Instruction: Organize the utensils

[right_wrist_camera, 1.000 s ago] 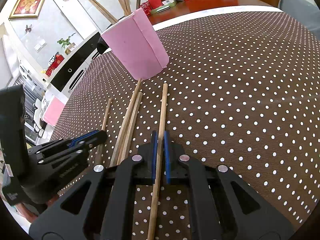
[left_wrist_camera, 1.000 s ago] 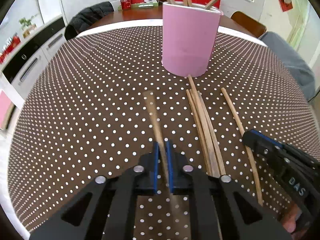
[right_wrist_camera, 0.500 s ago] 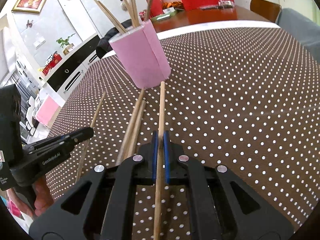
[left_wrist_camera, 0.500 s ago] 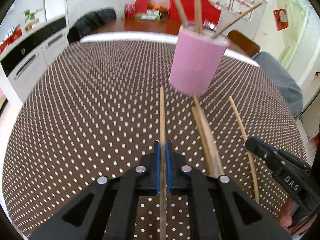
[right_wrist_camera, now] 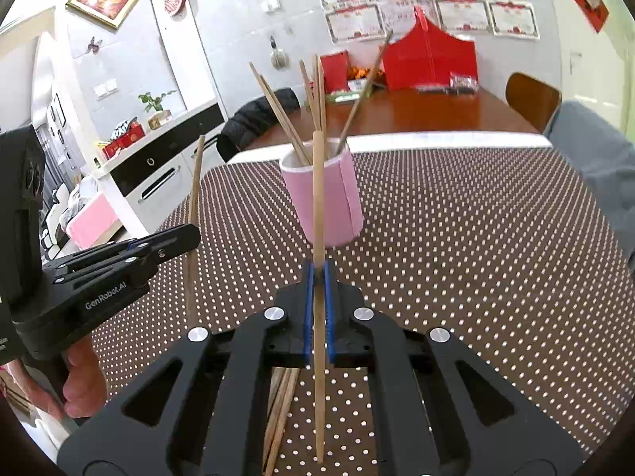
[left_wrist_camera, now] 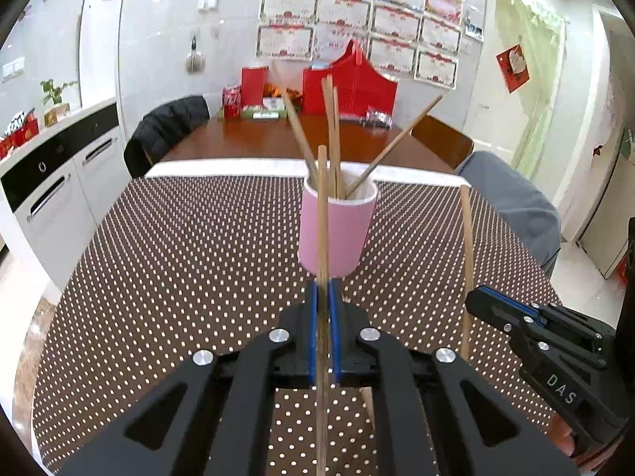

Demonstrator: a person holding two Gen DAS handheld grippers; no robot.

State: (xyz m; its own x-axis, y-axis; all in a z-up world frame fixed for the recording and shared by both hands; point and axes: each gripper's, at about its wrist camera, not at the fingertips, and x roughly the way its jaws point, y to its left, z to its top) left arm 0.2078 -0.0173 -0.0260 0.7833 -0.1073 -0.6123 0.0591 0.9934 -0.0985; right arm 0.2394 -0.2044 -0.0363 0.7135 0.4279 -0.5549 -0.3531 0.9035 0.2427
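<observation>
— Two chopsticks are up off the table point(left_wrist_camera: 190, 246) at once, one in each gripper, yes?

— Yes. The left gripper point(left_wrist_camera: 323, 297) has its blue fingers point(left_wrist_camera: 312, 329) pinching a wooden chopstick point(left_wrist_camera: 322, 214) that points toward the pink cup point(left_wrist_camera: 337, 230). The right gripper point(right_wrist_camera: 316, 277) pinches the second chopstick point(right_wrist_camera: 318, 198) the same way.

— Where is the cup?

— Upright on the dotted tablecloth, straight ahead of both grippers, with several chopsticks point(right_wrist_camera: 313, 91) already standing in it and leaning outward.

— Any left lying down?

— A few loose chopsticks point(right_wrist_camera: 283, 404) lie on the cloth beneath the right gripper; the black frame hides most of them, so I cannot count them surely.

— And the hands?

— A person's hand point(right_wrist_camera: 79, 380) wraps the left gripper's handle, seen from the right wrist.
</observation>
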